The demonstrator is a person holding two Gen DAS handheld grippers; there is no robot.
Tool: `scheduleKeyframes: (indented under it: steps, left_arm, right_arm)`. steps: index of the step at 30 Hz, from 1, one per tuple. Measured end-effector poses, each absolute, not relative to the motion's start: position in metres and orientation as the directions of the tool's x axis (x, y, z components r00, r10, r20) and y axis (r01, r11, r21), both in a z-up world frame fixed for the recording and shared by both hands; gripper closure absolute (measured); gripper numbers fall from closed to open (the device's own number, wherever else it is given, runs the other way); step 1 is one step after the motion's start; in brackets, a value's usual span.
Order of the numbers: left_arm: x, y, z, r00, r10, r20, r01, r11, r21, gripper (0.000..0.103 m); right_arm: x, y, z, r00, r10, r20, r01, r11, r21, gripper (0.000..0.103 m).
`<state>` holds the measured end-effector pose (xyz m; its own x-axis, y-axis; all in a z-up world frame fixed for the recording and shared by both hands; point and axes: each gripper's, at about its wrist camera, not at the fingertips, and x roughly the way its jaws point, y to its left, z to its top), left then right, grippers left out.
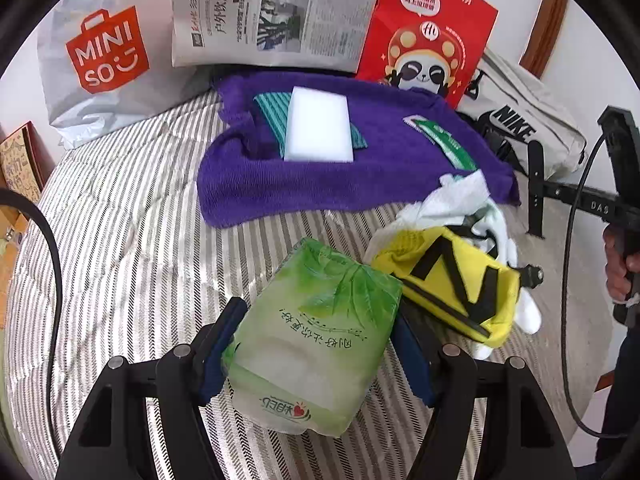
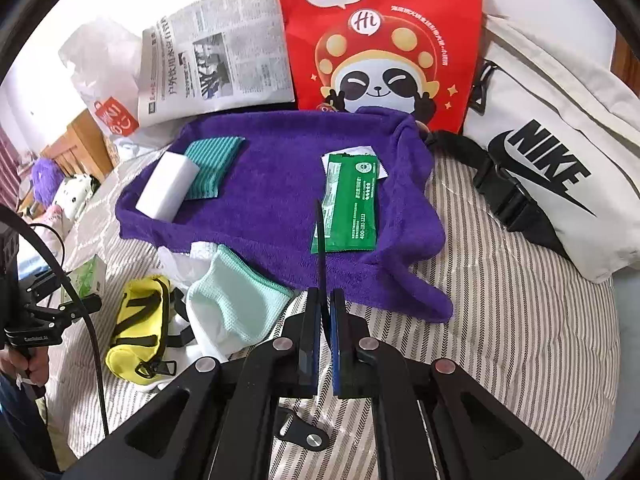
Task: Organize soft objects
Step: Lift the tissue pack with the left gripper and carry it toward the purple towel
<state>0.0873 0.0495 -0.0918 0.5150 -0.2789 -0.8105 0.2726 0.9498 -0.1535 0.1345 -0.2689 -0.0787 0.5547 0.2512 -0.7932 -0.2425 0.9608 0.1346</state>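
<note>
My left gripper (image 1: 316,344) has the green tissue pack (image 1: 312,336) clamped between its blue fingers (image 1: 218,346), pads pressing both long sides. The pack's long axis runs away from me along the fingers, tilted a little to the right at its far end, its printed face up, held just above the striped bed cover (image 1: 120,208).

Just right of the pack, touching its far corner as far as I can tell, lies a yellow pouch (image 1: 456,280) with black straps, on a heap of white cloth (image 1: 452,200). Beyond them a purple towel (image 1: 360,176) is spread on the bed, carrying a white sponge block (image 1: 320,124) that overlaps a teal striped cloth (image 1: 272,108), and a green sachet (image 1: 444,140). Along the back stand a Miniso bag (image 1: 104,52), a newspaper (image 1: 280,12), a red panda bag (image 1: 428,36) and a white Nike bag (image 1: 532,128).

My right gripper (image 2: 325,300) has its fingers clenched together; a thin dark strip (image 2: 320,236) rises from between the tips, and I cannot tell what it is. It hangs over the towel's near edge, with a mint cloth (image 2: 236,296) just to its left.
</note>
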Motion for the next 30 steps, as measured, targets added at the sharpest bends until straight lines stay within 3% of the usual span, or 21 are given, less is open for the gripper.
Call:
scheduleKeyframes:
  steps: [30]
  left_arm:
    - [0.129, 0.012, -0.024, 0.578, -0.308, -0.755, 0.319, 0.938, -0.138, 0.034]
  right_arm:
    - [0.185, -0.246, -0.032, 0.591, 0.352, -0.725, -0.263, 0.935, 0.239, 0.1]
